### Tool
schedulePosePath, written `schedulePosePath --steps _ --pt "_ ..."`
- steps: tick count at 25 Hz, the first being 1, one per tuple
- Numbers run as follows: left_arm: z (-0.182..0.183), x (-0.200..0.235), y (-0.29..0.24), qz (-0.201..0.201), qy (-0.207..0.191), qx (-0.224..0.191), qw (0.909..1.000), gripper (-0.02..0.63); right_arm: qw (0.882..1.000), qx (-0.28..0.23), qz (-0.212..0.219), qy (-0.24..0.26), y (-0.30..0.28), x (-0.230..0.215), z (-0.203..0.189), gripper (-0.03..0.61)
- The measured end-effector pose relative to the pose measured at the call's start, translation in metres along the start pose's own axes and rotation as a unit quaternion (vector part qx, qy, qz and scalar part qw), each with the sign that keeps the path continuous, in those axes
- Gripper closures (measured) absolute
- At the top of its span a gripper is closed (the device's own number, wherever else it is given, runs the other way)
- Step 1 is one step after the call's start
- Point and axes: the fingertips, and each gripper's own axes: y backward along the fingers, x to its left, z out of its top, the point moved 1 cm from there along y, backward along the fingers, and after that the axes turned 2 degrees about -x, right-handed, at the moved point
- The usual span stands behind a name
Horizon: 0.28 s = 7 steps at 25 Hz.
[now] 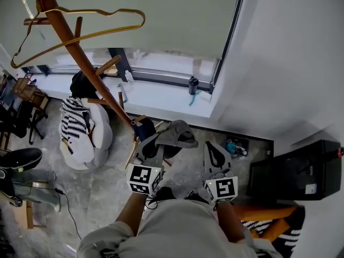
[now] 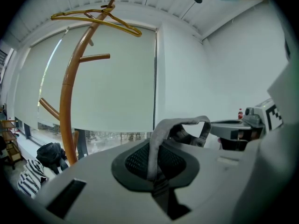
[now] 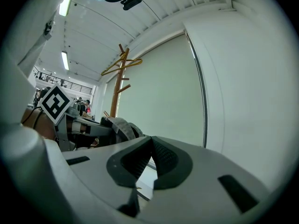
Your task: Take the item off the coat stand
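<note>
So we've got the grey cap (image 1: pixel 177 133) off the coat stand (image 1: pixel 80 58) already. It hangs from our left gripper (image 2: pixel 158 164), whose jaws are nearly closed on a thin grey band of it. The rest of the cap sticks out at 12 o'clock from the jaws, with the stand well apart at about 10 o'clock. Our right gripper (image 3: pixel 150 160) is pinched together on nothing.

What worries us is that the hold is only on that narrow band, so a quick swing could let the cap slide out and drop to the floor. Swing it back toward 10 o'clock and we reckon it could snag a peg or knock the gold wire hanger (image 2: pixel 120 26) off the top.

Containers: only a dark bottle (image 1: pixel 193 84) on the window sill (image 1: pixel 161 98) at 12 o'clock, and we can't tell what's in it
</note>
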Motion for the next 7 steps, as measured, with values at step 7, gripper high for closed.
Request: schedulePosePath --steps 7 --pt "0.0015 0.007 0.0031 0.005 -0.004 -0.002 1.0 0.586 1.0 -0.002 0.008 0.001 -0.0054 0.0065 -0.0001 0.574"
